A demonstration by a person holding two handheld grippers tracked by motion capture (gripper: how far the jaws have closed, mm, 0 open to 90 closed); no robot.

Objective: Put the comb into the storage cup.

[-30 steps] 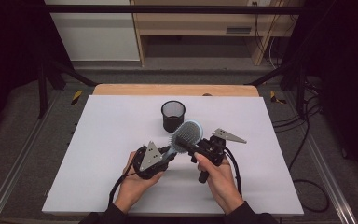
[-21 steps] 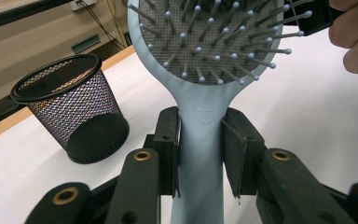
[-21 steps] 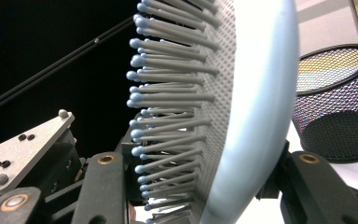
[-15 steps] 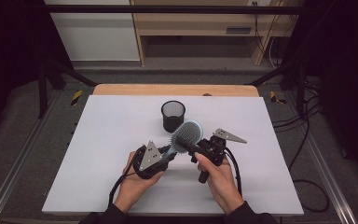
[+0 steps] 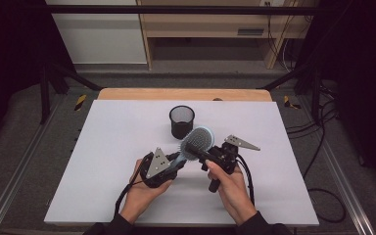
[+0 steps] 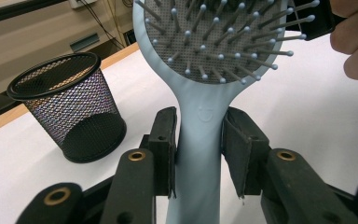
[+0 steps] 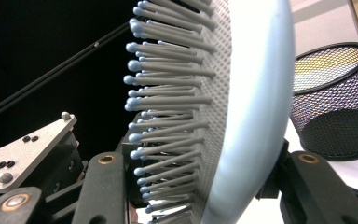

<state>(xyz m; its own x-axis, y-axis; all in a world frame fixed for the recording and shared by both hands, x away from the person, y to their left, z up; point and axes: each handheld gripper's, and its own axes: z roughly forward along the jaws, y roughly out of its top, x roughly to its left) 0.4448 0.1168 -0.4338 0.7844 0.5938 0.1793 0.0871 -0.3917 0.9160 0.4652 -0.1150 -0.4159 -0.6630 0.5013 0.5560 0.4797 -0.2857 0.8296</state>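
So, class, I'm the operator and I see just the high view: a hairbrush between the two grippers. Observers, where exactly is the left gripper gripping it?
Observer: The left gripper has the hairbrush by its handle, just below the head. Its jaws have just been opening a little, but the pads touch the handle between them.
Operator: And the right gripper?
Observer: The right gripper straddles the head, one jaw against the smooth back and the other at the bristle tips.
Operator: Anything on the handle?
Observer: A small embossed smiley face, level with the pad tips.
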